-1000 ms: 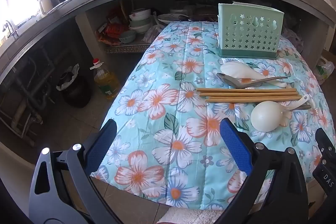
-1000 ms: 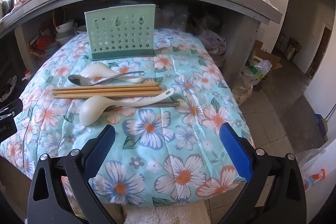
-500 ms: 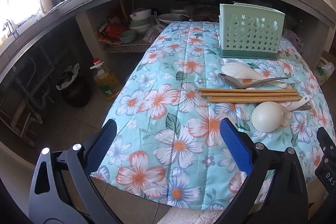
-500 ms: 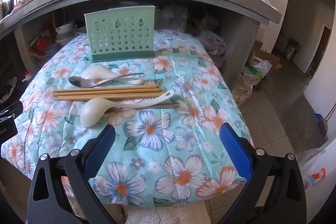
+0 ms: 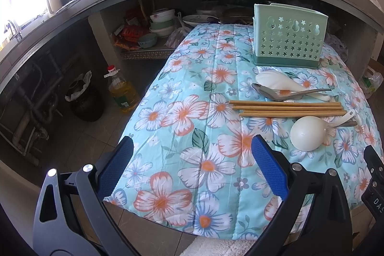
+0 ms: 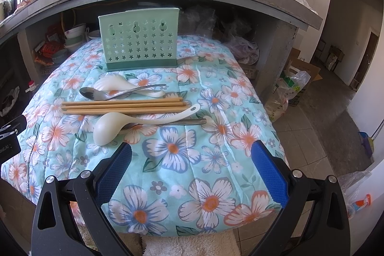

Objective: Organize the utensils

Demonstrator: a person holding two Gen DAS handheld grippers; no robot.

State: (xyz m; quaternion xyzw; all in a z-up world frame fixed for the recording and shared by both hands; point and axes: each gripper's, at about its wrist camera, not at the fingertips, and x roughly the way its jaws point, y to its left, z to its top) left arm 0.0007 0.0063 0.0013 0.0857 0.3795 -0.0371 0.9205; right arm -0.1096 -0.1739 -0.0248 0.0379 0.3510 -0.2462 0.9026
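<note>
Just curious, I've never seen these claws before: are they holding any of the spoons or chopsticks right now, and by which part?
Nothing is held. The left gripper and right gripper are both open over the cloth.

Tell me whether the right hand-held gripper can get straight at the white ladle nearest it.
Probably yes. The right hand-held gripper is open and empty, and only bare floral cloth lies between it and the white ladle. The ladle's handle rests over a metal spoon, nothing on top of it.

2 white ladles (image 6: 112, 126), 2 metal spoons (image 6: 96, 94), 4 chopsticks (image 6: 122, 106), 1 holder (image 6: 139, 44).
</note>
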